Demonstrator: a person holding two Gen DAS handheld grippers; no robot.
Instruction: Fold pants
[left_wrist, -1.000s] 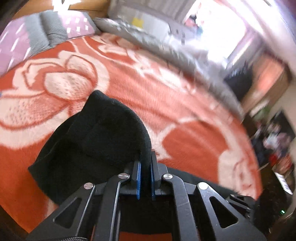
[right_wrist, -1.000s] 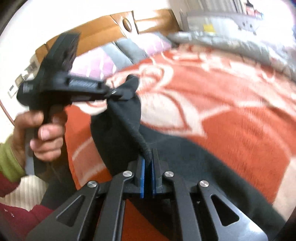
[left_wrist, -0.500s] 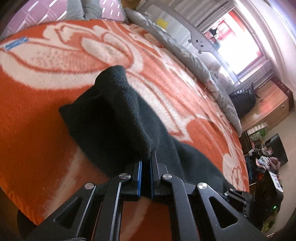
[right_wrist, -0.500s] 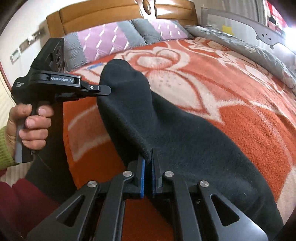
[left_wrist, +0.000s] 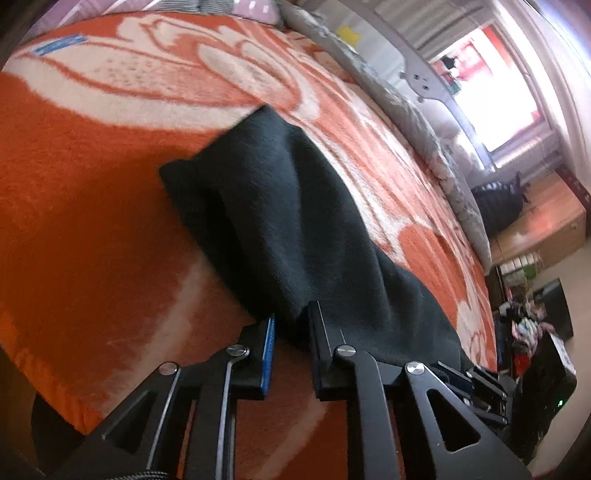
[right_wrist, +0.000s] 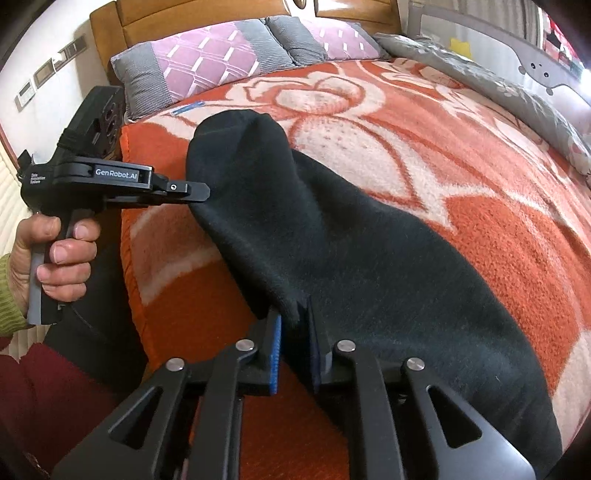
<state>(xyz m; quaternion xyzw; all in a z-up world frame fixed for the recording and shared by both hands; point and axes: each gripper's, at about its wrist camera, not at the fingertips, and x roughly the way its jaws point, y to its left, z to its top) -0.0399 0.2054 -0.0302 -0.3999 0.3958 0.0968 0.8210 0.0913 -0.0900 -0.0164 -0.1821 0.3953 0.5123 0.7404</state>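
Pants: black fleece, lying lengthwise on the bed straight ahead of both tongs; near edge reaches in between each pair of fingers, far end rounded and doubled over.
Right tongs: fingers parted to a narrow gap, blue pad on the left one; a fold of the pants' edge stands in the gap, and whether the pads touch it cannot be told.
Left tongs: fingers likewise parted, cloth edge between them, not squeezed; in the right wrist view they sit at the pants' left edge, held level.
Left hand: wrapped round the left tongs' handle, green cuff at the wrist.
Blanket: orange with cream flowers, under the pants and beyond the tongs on all sides.
Pillows: purple and grey, past the pants' far end.
Headboard: wooden, behind the pillows.
Grey quilt: bunched along the far right.
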